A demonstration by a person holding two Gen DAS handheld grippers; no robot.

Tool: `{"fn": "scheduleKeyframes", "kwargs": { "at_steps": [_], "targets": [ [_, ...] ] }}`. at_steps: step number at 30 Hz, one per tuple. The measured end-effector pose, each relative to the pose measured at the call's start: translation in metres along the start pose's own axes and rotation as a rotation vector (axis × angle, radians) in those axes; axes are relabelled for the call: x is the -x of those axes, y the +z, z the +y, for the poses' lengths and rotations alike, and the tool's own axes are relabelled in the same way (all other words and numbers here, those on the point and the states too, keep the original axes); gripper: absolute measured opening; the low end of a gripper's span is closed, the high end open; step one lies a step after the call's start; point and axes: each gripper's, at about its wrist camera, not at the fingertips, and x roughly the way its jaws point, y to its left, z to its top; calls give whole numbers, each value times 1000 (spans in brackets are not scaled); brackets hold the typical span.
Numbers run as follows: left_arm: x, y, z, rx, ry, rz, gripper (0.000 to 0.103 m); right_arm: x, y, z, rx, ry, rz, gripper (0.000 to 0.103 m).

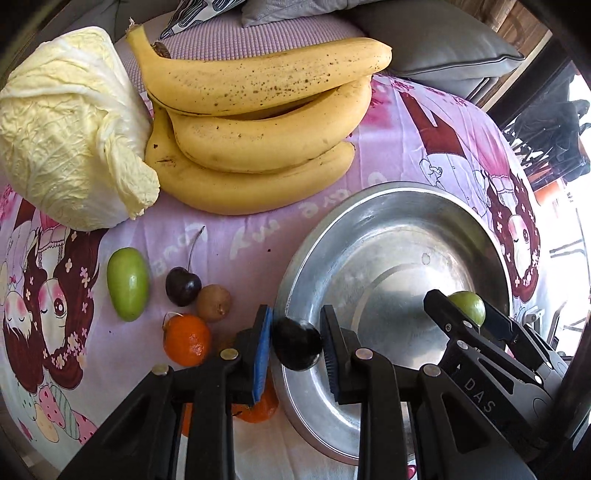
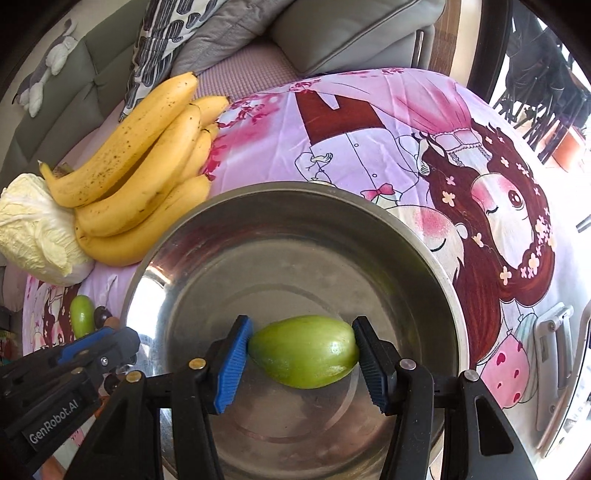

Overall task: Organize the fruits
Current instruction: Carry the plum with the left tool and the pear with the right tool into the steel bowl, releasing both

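My left gripper (image 1: 297, 347) is shut on a dark plum-like fruit (image 1: 296, 344) above the left rim of the steel bowl (image 1: 295, 288). My right gripper (image 2: 302, 356) is shut on a green oval fruit (image 2: 303, 356) and holds it over the inside of the bowl (image 2: 258, 236); that gripper and fruit (image 1: 468, 311) also show in the left wrist view. On the cloth lie another green fruit (image 1: 128, 283), a cherry (image 1: 182, 285), a kiwi (image 1: 214, 302), an orange mandarin (image 1: 187, 339) and a second mandarin (image 1: 255, 410) under my left fingers.
A bunch of bananas (image 1: 255, 122) and a napa cabbage (image 1: 70, 129) lie at the back left on the pink printed cloth (image 1: 406, 140). Grey cushions (image 2: 332, 33) stand behind the table. The left gripper's body (image 2: 66, 373) shows at the lower left of the right wrist view.
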Motion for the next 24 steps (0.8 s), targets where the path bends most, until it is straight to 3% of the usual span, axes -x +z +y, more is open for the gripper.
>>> {"fn": "scheduleKeyframes", "kwargs": {
  "at_steps": [8,13,17,18,24],
  "targets": [
    [9,-3,-3,-4,-37,-3,26,-1,0,-2,1,0,17,59],
    [16,-10,12,40,-17,-4,28,2,0,-2,4,-1,0,64],
    [24,-17,36,105,-10,-18,56,4,-2,0,8,-19,12,73],
    [25,-20,43,124,-8,-21,59,5,-3,0,9,-22,13,74],
    [22,-44,94,265,33,7,60,15,-13,12,32,-38,13,76]
  ]
}}
